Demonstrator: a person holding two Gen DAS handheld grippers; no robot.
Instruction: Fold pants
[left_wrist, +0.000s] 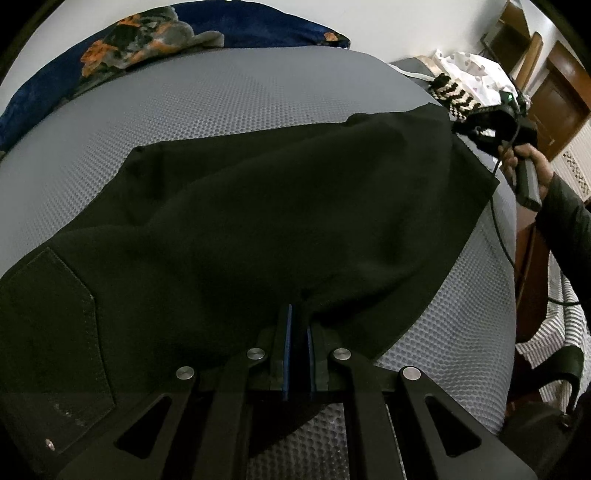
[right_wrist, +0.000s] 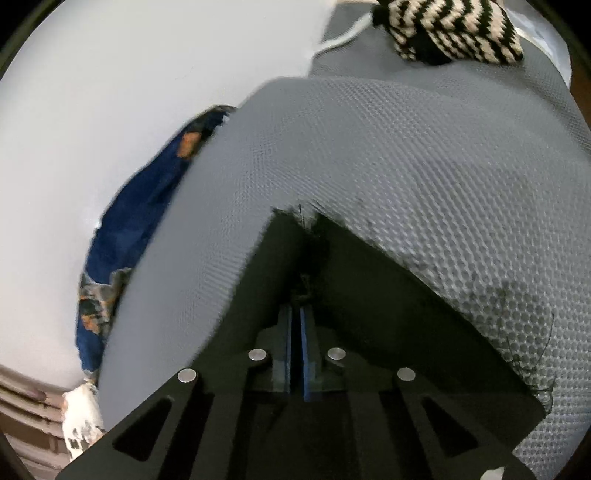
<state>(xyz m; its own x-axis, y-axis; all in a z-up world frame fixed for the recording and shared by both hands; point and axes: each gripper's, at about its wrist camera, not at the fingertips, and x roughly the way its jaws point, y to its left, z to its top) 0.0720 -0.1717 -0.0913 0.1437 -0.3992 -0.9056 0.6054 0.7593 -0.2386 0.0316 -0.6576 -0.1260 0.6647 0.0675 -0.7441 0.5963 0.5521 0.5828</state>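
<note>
Pants (left_wrist: 258, 206) pinched at both ends: left gripper (left_wrist: 300, 325) clamped on near edge, right gripper (right_wrist: 297, 314) clamped on a hem corner, cloth bunched between blue pads (right_wrist: 305, 332). Black fabric spread over grey mesh mattress (left_wrist: 207, 96), back pocket (left_wrist: 55, 332) facing up. Zigzag knit (right_wrist: 450, 27) and blue floral blanket (left_wrist: 122, 40) beyond.

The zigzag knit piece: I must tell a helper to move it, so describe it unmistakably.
Start at the grey honeycomb mattress where the black pants lie spread. Past their far corner, near the right gripper, sits the knit piece: only it carries black-and-cream zigzag stripes, unlike the white dotted bag behind.
</note>
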